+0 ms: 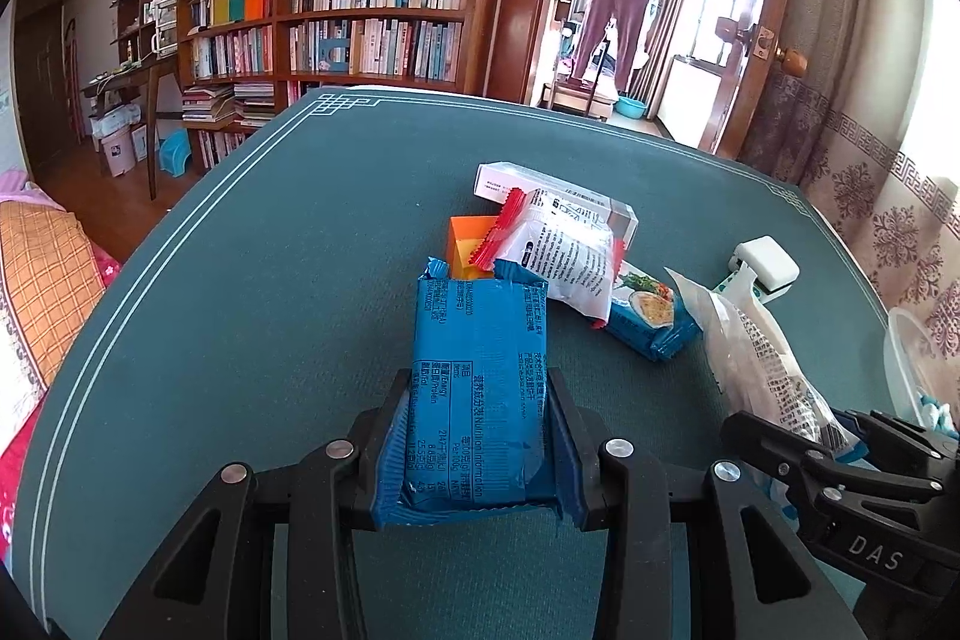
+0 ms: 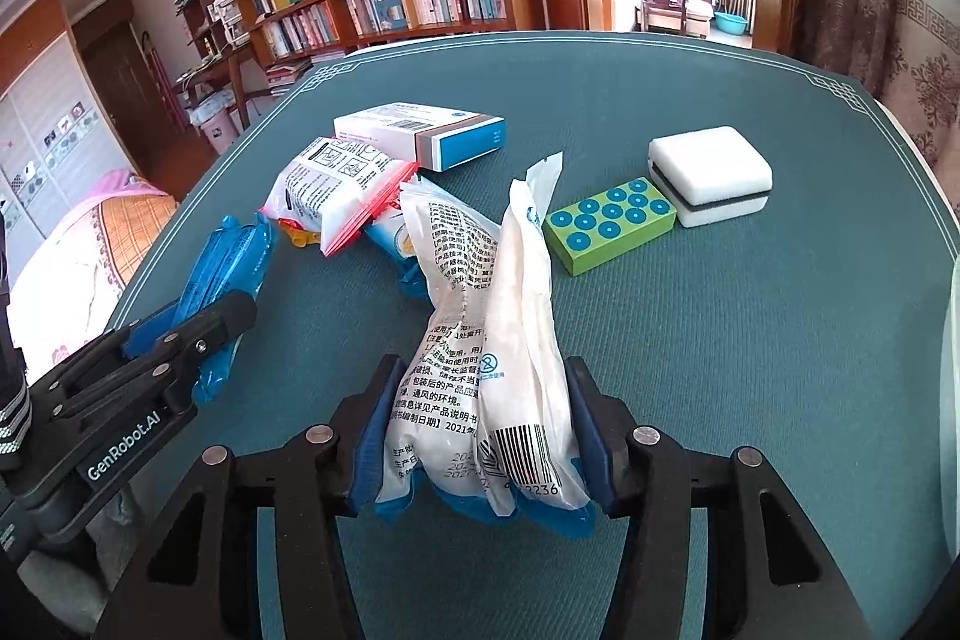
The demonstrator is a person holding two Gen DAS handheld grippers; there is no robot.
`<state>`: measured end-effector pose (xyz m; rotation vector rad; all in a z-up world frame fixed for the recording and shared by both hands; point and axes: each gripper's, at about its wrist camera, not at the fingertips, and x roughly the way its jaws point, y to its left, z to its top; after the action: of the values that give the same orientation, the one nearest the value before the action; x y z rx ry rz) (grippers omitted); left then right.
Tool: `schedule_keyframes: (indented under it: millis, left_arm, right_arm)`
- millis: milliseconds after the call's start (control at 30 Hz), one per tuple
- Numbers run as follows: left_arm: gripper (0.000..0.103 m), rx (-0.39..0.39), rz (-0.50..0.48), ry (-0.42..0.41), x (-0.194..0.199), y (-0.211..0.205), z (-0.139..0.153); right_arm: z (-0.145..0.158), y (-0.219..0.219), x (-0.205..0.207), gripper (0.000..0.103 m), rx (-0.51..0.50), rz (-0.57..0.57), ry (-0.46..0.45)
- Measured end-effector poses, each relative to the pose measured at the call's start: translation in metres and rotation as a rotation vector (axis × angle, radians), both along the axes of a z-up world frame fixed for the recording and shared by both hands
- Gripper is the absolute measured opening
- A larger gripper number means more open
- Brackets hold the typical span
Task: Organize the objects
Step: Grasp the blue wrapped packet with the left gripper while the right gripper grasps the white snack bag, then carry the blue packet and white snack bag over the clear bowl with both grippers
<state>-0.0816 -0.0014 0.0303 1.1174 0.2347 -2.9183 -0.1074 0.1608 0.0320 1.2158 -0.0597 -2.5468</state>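
Two packets are in hand: the left gripper (image 1: 480,436) is clamped narrowly on a blue foil biscuit packet (image 1: 480,370), and the right gripper (image 2: 480,436) pinches a white plastic pouch with printed text (image 2: 480,370), both low over the teal table mat (image 2: 720,370). Sorting looks barely begun. At twelve o'clock from the pouch lie a white and blue carton (image 2: 420,133) and a red-edged white sachet (image 2: 336,190); at one o'clock sit a green block with blue dots (image 2: 609,223) and a white sponge block (image 2: 708,172), touching. No container shows clearly.
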Motion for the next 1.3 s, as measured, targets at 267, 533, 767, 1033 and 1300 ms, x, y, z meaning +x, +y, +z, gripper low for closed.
schedule_keyframes:
  millis: [267,533,767,1033,1300]
  left_arm:
    - [0.043,0.003,-0.035,0.013,0.004,0.007,0.003]
    - [0.043,0.003,-0.070,0.030,0.010,0.014,0.007]
    - [0.043,0.002,-0.100,0.036,0.013,0.019,0.008]
    - [0.043,0.007,-0.117,0.045,0.014,0.021,0.010]
    - [0.043,0.006,-0.129,0.044,0.014,0.023,0.009]
  right_arm:
    - [0.011,0.023,0.033,0.054,-0.048,-0.031,0.020]
    - [0.006,0.035,0.060,0.054,-0.009,-0.037,0.006]
    - [-0.007,0.032,0.060,0.055,0.028,-0.054,-0.016]
    - [-0.012,0.023,0.050,0.060,0.056,-0.058,-0.010]
    - [-0.010,0.022,0.058,0.053,0.068,-0.046,0.018]
